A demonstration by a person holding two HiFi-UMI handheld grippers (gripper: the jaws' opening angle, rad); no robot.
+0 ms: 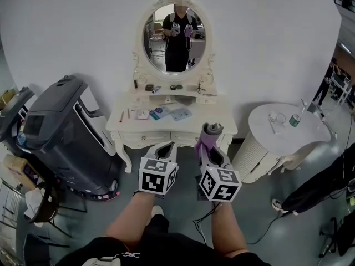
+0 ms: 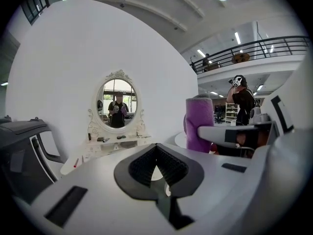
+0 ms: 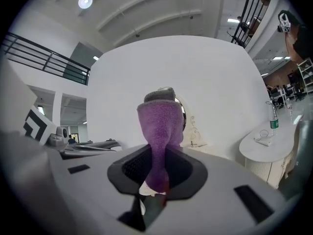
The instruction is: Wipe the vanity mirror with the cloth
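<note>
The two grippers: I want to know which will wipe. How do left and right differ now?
The left gripper has its jaws together on nothing; the right gripper is shut on the purple cloth. The left gripper sees the mirror openly; the right gripper's sight of it is mostly blocked by the upright cloth. Both point toward the mirror, side by side.

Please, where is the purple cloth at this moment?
In the head view the purple cloth stands upright, clamped in the right tool, just right of the left tool and in front of the vanity table.
</note>
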